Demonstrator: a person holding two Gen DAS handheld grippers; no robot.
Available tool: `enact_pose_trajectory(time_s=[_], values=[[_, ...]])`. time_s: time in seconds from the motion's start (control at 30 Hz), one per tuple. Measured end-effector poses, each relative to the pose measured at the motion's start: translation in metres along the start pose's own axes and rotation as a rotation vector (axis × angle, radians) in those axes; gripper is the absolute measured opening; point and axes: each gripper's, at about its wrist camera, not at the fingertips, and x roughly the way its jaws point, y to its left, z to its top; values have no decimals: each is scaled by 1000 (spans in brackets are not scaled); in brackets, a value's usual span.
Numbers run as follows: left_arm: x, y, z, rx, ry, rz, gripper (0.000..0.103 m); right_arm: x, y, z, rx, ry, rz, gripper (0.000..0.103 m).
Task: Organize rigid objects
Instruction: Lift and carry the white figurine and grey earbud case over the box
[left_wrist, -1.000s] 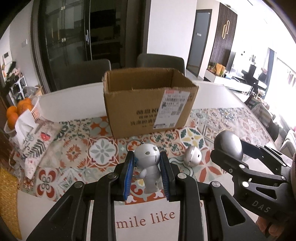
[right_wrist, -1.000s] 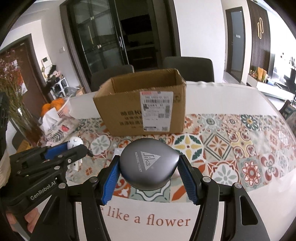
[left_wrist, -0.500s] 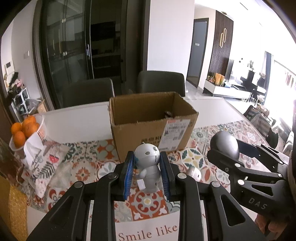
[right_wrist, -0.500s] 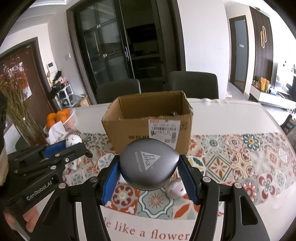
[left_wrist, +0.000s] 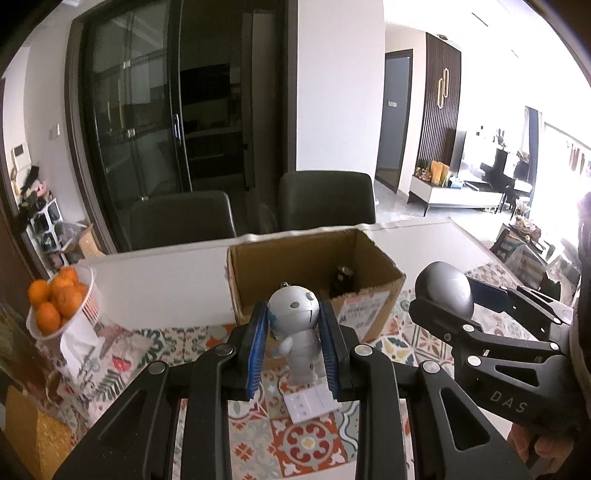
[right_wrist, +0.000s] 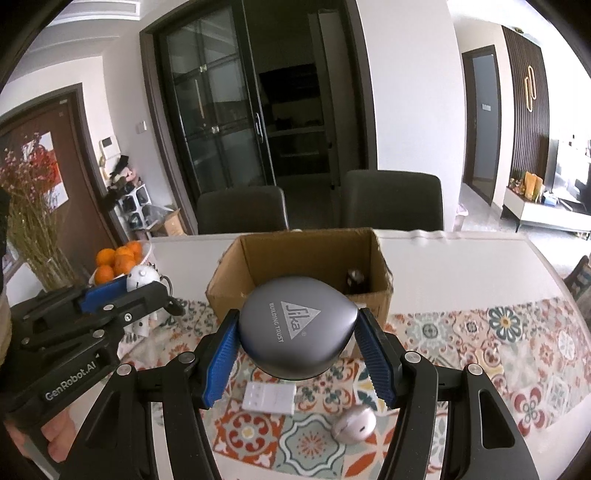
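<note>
The small white robot figurine (left_wrist: 297, 332) is hanging above the patterned tablecloth (right_wrist: 517, 354), pinched upright between the blue pads of the left gripper (left_wrist: 295, 350), just short of the near wall of the open cardboard box (left_wrist: 310, 266). Beside it, the right gripper (right_wrist: 299, 350) is clamping the rounded grey case (right_wrist: 295, 328) by its 2 sides, also in the air and just in front of the box.

Inside the box, 1 dark object (right_wrist: 354, 280) is sitting against the right wall. On the cloth below the right gripper, a white flat adapter (right_wrist: 269, 397) and a small silver egg-shaped item (right_wrist: 356, 422) are lying apart from each other, not yet packed. A basket of oranges (left_wrist: 55, 302) is standing near the table's left edge.

The risks from here look like these: the case is smooth and curved, so the pads are gripping little flat surface and it could be slipping out or rotating. The 2 grippers are travelling side by side toward 1 opening, so they could be knocking together, or a low carry could be catching the box rim and shoving the light box away.
</note>
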Motion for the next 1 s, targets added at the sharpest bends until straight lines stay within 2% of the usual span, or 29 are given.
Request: enact_pose_trajectory(time_s=[0.2,0.5,0.8,1.0], values=[[8,2,22,15,-25,3,28,6,1,22,-20,-26,-10,62],[32,9,49,-3,-7,-22,28,25,-7,51,-27,-35,-7,62],[69,10,62,-2,53,-16,28,62,-20,63,-13,44,13,62],[101,12,64,9,119,2,28,95,-31,67,-21,125,-8,62]])
